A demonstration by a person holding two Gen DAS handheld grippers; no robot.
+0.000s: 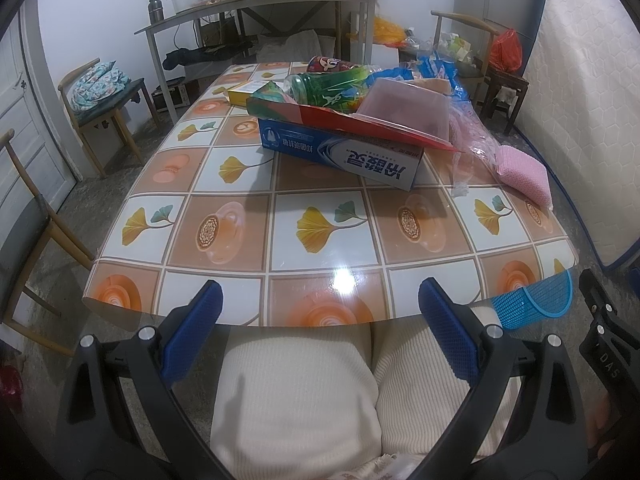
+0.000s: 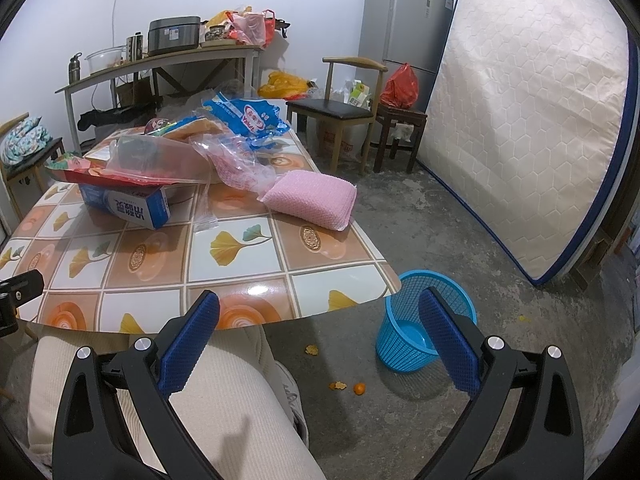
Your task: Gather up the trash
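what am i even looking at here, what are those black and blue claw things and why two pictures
Those claws are handheld grippers, one in each of a person's hands, each carrying a wide-angle camera that looks out along its blue fingers. One picture comes from the left gripper, the other from the right gripper. Both are open and hold nothing. The seated person's cream trousers show below. On the patterned table lies a pile of trash: a toothpaste box, a green bottle, plastic wrappers and a pink sponge. A blue basket waits on the floor.
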